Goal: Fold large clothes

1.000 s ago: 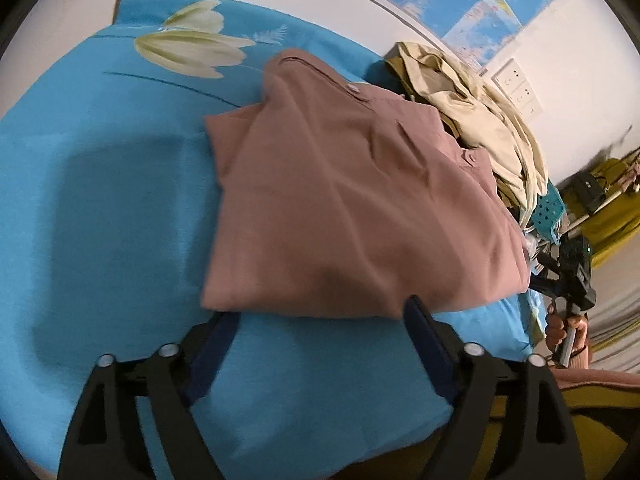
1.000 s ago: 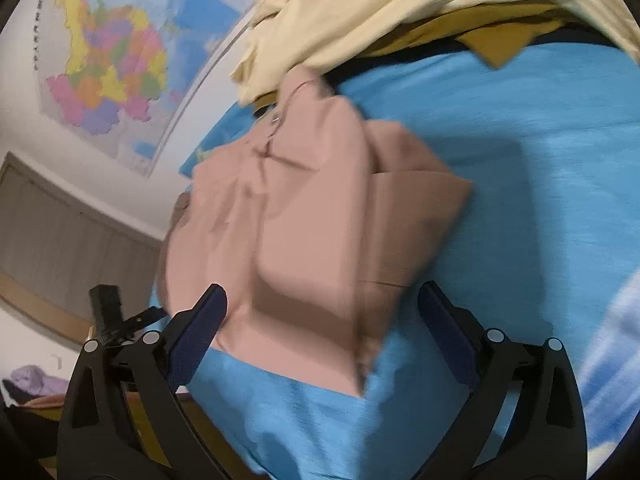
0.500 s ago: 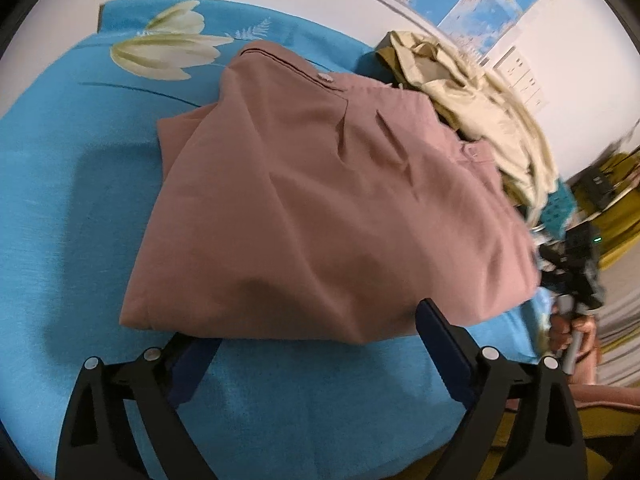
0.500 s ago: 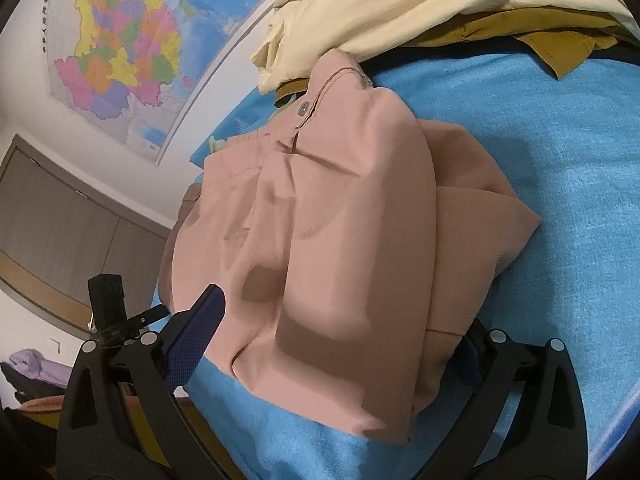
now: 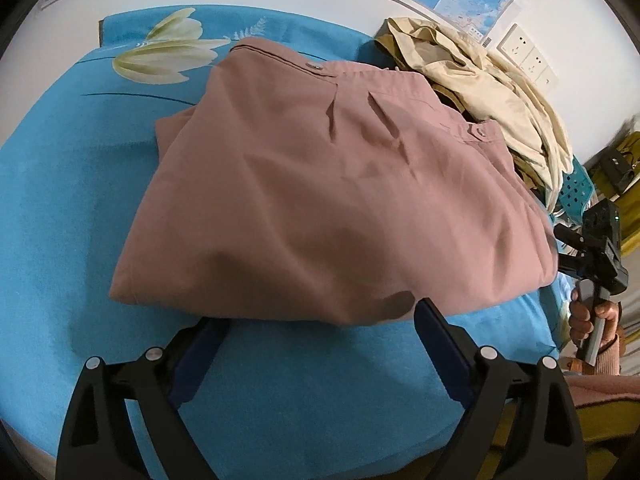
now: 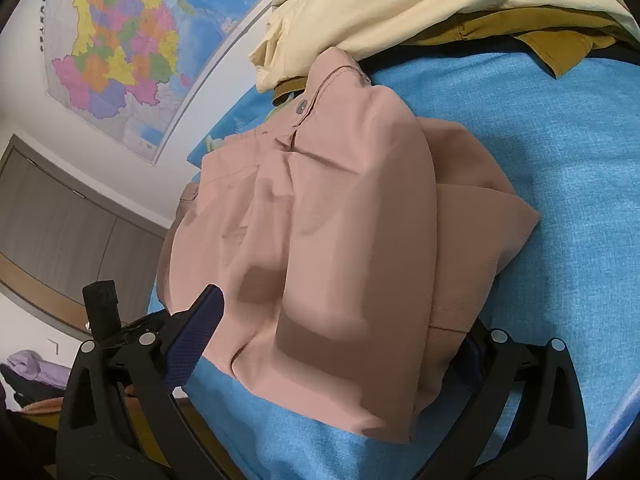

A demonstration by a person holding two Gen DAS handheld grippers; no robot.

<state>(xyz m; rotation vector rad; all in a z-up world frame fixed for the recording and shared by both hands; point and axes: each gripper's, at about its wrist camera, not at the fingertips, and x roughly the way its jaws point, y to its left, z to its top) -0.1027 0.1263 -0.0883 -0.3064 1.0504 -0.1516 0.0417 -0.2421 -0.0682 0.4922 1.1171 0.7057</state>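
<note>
Folded dusty-pink trousers (image 5: 340, 200) lie mid-frame on blue floral bedsheet (image 5: 72, 208), cream garment pile (image 5: 480, 92) at 1 o'clock.

Left gripper (image 5: 320, 332): jaws spread, empty, flanking near hem.

Right gripper (image 6: 340, 344): jaws spread, straddling bundle edge.

Judgement: fabric soft, light, limp, slippery layers; grip thick folded edge at 6 o'clock, both sides.

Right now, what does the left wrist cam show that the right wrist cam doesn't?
Left wrist only: the flower print on the sheet, wall sockets, and the right gripper in the person's hand.
Right wrist only: the colored map, wooden cabinet doors, and purple clothes.
Both: the folded pink garment, blue sheet, cream clothes pile, and open jaws at the garment's near edge.
</note>
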